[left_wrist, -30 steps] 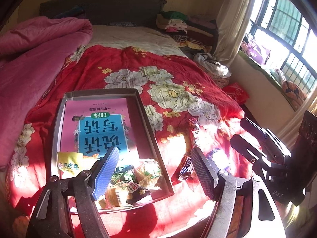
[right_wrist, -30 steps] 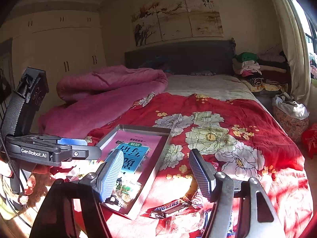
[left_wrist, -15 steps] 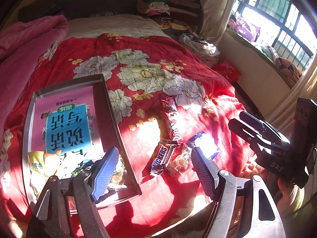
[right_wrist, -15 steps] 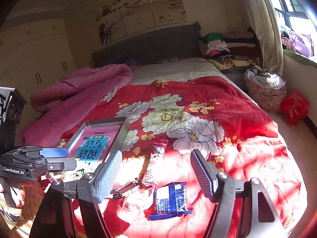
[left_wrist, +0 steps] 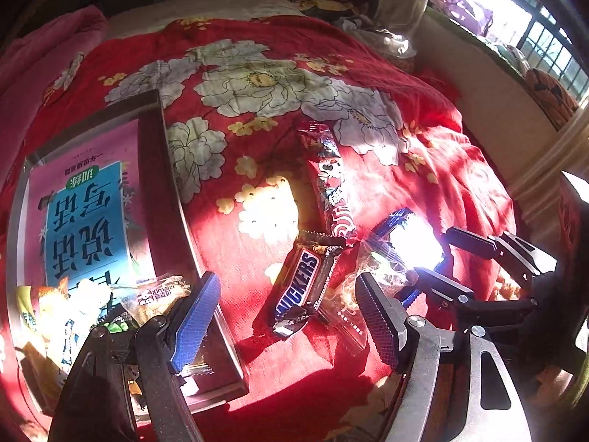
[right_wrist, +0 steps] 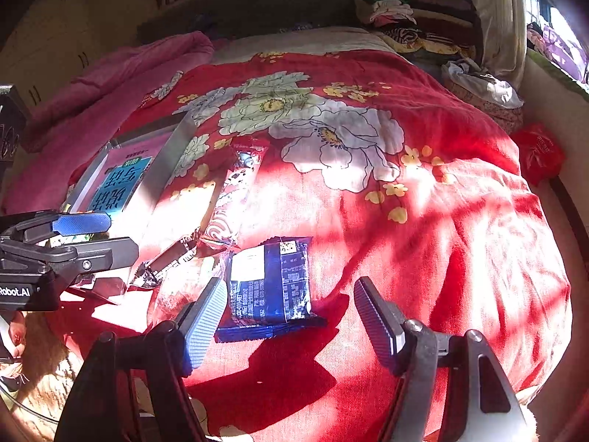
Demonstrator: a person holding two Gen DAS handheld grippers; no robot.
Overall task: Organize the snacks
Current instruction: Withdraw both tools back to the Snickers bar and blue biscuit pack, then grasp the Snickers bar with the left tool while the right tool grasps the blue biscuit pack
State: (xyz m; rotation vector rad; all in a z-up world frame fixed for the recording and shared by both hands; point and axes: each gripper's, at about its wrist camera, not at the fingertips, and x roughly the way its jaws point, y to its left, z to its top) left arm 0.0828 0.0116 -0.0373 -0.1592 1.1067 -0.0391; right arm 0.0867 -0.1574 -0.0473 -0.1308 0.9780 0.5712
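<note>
Nearest, the left gripper [left_wrist: 287, 316] hangs with jaws wide apart and empty above the Snickers bar [left_wrist: 300, 287], which lies on the red floral bedspread [left_wrist: 423, 169] just right of the tray [left_wrist: 162, 191]. The right gripper [right_wrist: 291, 316], jaws also spread and holding nothing, hovers over the blue packet [right_wrist: 270, 283]. A clear wrapped snack [left_wrist: 371, 269] lies between bar and packet. Beyond them a long red packet [right_wrist: 235, 191] stretches away. The tray holds a pink book [left_wrist: 88, 206] and several snacks [left_wrist: 154, 298] at its near end.

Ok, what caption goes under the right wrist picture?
Open right tongs hover over a blue snack packet on the red flowered bedspread.
</note>
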